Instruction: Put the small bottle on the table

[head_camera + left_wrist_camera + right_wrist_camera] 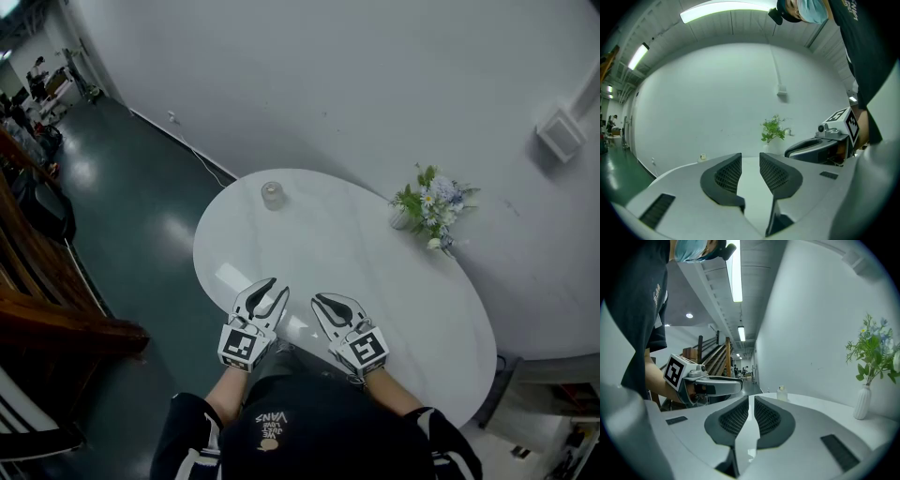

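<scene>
The bottle [273,195] stood on the counter [394,291], well ahead of the left gripper [269,287], jaws apart and empty, and the right gripper [322,300], jaws together, empty. A hasty reach forward could topple it.

Far ahead of the left claw [267,292] the small bottle [273,196] is too small to tell its cap or contents, the table's [412,309] near edge behind both claws is hidden by the person's head [281,422], and the flowers [874,348] right of the right claw [751,401] are cut off by the picture's edge.
</scene>
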{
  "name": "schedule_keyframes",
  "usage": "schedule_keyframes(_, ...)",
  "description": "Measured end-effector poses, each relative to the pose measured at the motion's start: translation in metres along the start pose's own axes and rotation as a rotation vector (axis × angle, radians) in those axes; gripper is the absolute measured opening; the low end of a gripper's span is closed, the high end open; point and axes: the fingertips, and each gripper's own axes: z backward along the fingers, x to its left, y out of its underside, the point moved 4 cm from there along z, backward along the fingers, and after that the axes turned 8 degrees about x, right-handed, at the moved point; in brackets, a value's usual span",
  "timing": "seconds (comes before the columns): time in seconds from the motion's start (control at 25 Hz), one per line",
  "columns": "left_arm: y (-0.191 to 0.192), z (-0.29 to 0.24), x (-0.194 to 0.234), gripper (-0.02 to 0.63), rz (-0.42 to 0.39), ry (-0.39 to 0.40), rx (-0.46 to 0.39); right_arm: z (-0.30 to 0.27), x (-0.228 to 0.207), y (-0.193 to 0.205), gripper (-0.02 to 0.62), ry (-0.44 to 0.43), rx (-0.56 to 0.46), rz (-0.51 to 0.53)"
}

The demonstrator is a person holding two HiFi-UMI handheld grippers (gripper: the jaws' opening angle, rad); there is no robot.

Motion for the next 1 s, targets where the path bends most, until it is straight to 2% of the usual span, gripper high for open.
schedule_keyframes(0.6, 0.009, 0.053, -0.07, 0.029, 0.025, -0.068, -0.011, 0.052, 0.039, 0.022, 0.064, -0.09, 0.019, -0.047)
schedule_keyframes(1.0, 0.015, 0.073, -0.105, 0.02, 0.034, -0.089, 0.009, 0.078, 0.049, 0.029, 0.064, -0.114, 0.03, -0.047)
